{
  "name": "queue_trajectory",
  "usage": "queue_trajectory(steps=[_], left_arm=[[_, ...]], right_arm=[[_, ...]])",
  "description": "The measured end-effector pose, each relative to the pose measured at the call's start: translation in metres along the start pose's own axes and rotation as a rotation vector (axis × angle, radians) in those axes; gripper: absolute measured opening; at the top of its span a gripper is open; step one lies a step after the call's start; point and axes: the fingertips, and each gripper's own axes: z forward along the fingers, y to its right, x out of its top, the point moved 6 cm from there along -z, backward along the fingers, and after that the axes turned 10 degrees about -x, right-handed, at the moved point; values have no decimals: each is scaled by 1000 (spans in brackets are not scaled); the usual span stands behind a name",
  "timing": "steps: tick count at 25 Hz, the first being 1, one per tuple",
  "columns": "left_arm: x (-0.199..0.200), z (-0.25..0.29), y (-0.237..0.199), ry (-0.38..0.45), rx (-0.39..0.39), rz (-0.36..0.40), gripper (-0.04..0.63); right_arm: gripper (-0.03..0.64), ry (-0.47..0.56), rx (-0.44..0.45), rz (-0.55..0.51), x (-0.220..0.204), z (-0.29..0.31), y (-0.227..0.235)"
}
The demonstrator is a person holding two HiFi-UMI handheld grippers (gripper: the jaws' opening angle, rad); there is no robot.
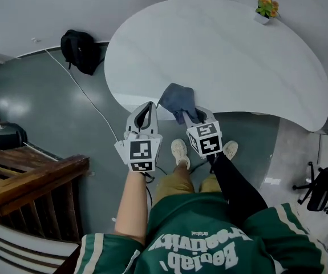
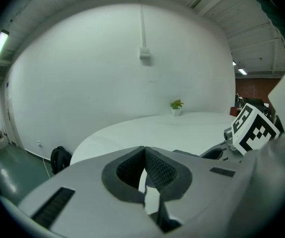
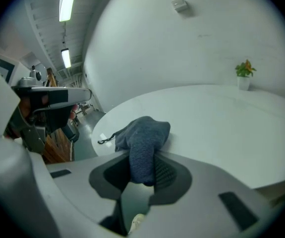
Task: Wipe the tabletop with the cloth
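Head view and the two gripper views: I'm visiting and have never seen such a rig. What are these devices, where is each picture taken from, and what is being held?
There is no robot here: a person stands at a white table with a two-jaw tool in each hand. The head view looks down from a camera on the person's head. The other two views come from a camera on each tool, looking along its jaws. The left hand-held gripper has its jaws together with nothing between them. The right hand-held gripper is clamped on a blue-grey cloth that lies at the table's near edge. A small potted plant stands at the far edge.
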Motion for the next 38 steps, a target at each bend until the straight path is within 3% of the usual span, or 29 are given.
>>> queue_trajectory(steps=[10, 25, 31, 38], left_arm=[[43, 98, 139, -10, -129, 41, 0], [92, 241, 379, -2, -440, 133, 0], [109, 276, 464, 16, -550, 173, 0], [118, 296, 538, 26, -642, 199, 0]], right_arm=[[91, 10, -111, 90, -26, -58, 163], [92, 28, -389, 229, -99, -178, 405], [92, 28, -514, 309, -137, -235, 479], [92, 25, -622, 377, -175, -287, 534]])
